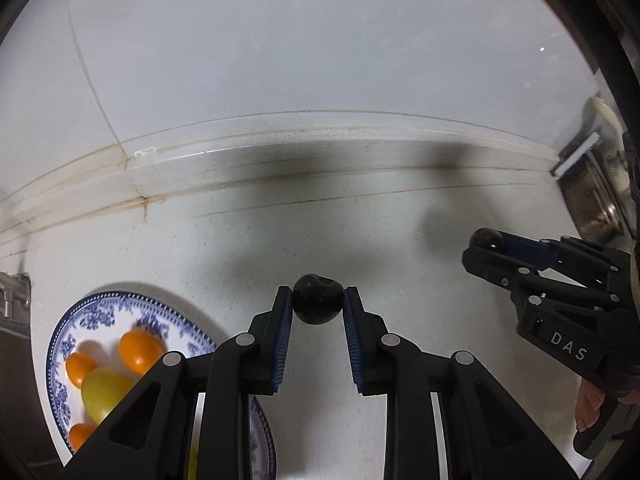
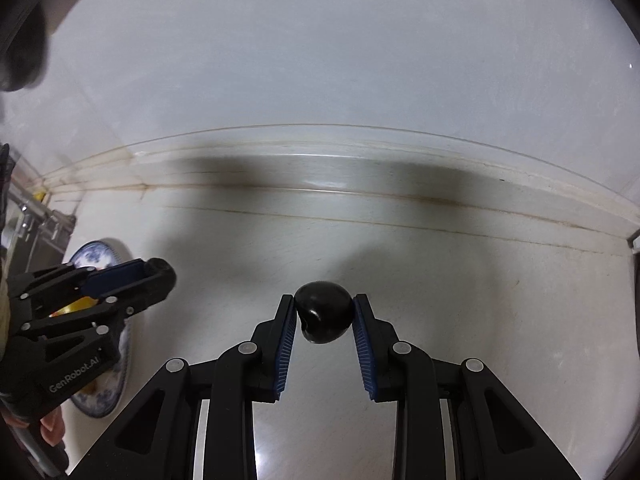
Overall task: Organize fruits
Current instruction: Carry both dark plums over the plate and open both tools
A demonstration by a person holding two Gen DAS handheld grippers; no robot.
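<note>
We pinch a dark fruit [image 1: 318, 299] in our left gripper [image 1: 318, 304]; our right gripper [image 2: 324, 316] clamps another dark fruit [image 2: 324, 317] — plate [image 1: 100, 304] lower left.

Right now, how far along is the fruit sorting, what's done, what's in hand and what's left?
Done: orange fruits and a yellow-green one already lie on the blue-patterned plate. In hand: the left gripper pinches a dark fruit, and the right gripper pinches another dark fruit. Left: setting both down; no other loose fruit shows on the counter.
</note>
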